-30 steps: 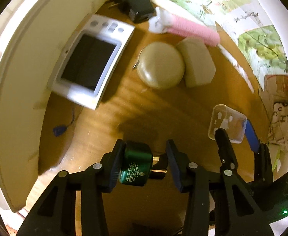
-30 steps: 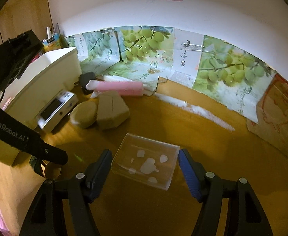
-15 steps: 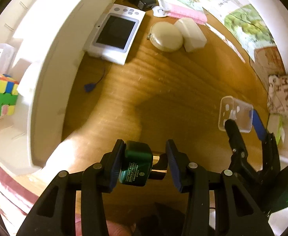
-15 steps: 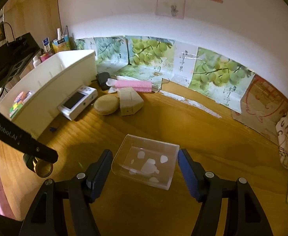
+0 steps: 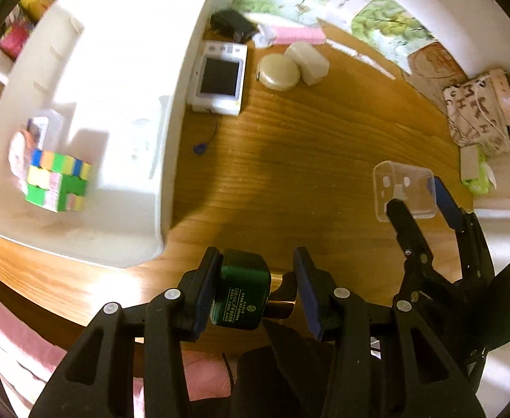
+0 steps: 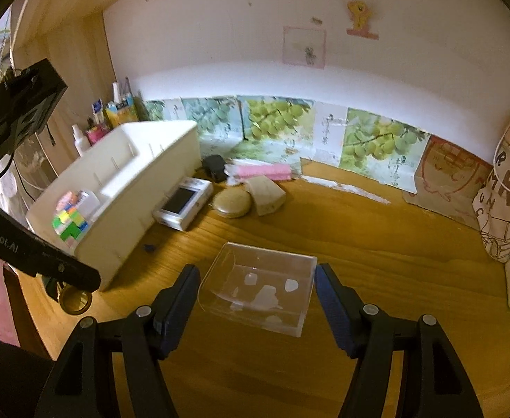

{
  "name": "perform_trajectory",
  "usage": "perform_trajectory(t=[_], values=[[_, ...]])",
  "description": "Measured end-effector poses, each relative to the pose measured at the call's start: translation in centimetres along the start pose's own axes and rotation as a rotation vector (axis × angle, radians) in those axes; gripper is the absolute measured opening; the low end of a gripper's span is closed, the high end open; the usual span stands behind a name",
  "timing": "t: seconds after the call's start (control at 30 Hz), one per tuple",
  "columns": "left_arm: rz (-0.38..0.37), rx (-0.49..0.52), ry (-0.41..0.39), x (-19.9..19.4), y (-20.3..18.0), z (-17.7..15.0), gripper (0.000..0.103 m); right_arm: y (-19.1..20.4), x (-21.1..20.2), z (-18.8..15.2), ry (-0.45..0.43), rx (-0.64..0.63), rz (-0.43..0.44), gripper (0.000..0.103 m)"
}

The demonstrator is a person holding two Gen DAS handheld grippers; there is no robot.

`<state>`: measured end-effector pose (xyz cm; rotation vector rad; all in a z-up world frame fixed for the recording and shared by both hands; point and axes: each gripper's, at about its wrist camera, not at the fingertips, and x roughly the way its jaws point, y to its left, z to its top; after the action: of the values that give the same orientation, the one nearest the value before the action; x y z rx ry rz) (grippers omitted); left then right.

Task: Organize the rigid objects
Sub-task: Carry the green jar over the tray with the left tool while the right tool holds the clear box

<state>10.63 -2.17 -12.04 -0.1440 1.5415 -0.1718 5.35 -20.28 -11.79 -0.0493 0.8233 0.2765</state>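
We saw the left tool (image 5: 255, 287) pinching a small dark green bottle with a gold cap (image 5: 242, 289), lying sideways between the pads, its green body against one blue pad and its cap end toward the other, above the near edge of the wooden counter (image 5: 307, 146). The right tool (image 6: 256, 294) gripped a clear rectangular plastic box (image 6: 260, 292) by its two short sides, lifted over the counter; pale flecks showed on its bottom. To the left stood a white plastic organiser bin with dividers (image 5: 171, 111), and in one near compartment sat a multicoloured puzzle cube (image 5: 58, 183). Just beside the bin's wall lay a white handheld device with a dark screen (image 5: 220, 76); near it were a round beige case (image 5: 279, 71), touching a pale angular block (image 5: 308, 59). Behind those lay a black adapter (image 5: 232, 24) and a pink foam-like roll (image 5: 298, 35). A small blue item on a cord (image 5: 199, 148) lay on the counter beside the bin
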Motion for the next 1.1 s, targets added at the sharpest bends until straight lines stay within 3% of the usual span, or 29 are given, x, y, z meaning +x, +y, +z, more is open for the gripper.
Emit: perform_trajectory(t=[0.43,0.77,0.97,1.1], values=[[0.038,0.131,-0.129,-5.5,3.3,0.2,0.047,7.5,-2.5,2.4,-0.096,-0.038,0.041,0.069],[0.089,0.170,-0.292,-9.0,8.4,1.1,0.047,12.9,-2.5,4.4,-0.171,-0.062,0.056,0.068],[0.200,0.210,-0.403,-9.7,11.5,2.0,0.046,14.9,-0.8,4.6,-0.138,-0.035,0.025,0.068],[0.177,0.214,-0.420,-9.3,13.8,2.9,0.046,14.3,0.5,3.4,-0.090,0.044,-0.039,0.068]])
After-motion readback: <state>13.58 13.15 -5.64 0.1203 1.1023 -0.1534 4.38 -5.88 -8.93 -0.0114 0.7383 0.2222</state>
